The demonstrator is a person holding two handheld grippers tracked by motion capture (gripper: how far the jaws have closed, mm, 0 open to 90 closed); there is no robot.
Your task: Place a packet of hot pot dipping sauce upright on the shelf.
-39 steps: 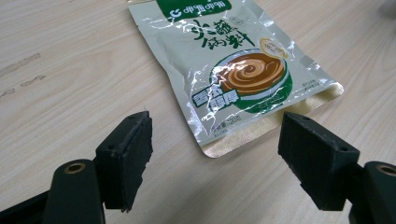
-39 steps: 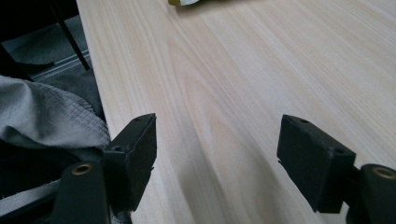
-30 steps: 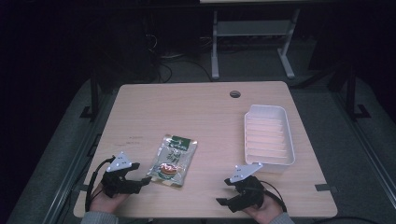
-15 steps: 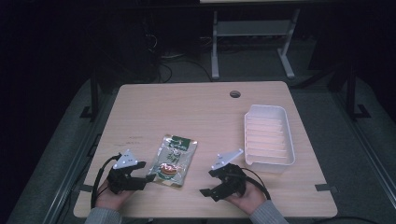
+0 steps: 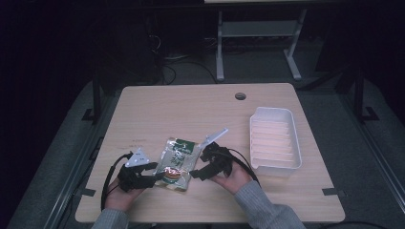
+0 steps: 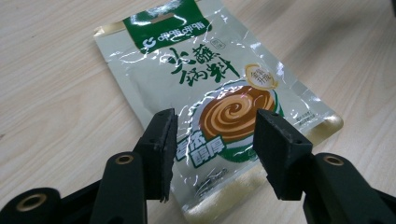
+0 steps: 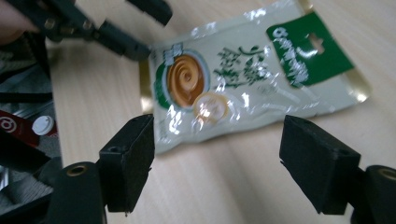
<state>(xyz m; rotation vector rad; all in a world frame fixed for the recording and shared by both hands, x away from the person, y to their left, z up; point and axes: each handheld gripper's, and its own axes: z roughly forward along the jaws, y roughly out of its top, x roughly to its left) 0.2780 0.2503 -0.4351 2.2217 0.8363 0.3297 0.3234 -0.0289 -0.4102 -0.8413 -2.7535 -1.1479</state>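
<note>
I have both grippers down at the near edge of the table [image 5: 143,105], working on the sauce packet [image 5: 177,163] that lies flat on the wood between them, its green header pointing away from me. My left gripper [image 6: 212,140] sits at the packet's bottom edge with its jaws straddling the printed swirl; they have just been closing and now stand about half open, the foil between them but the pads not yet pressing on it. I come in from that sealed end because it is the stiffest strip to pinch. My right gripper [image 7: 217,154] hangs just off the packet's long side, jaws spread wide with nothing in them, low over the bare wood, so it can steady or take the other edge once the left has a hold. In the right gripper view the left gripper's black jaws show at the packet's far corner. The white tray [image 5: 274,138] stands apart on the right side of the table, empty, likely where the packet belongs
</note>
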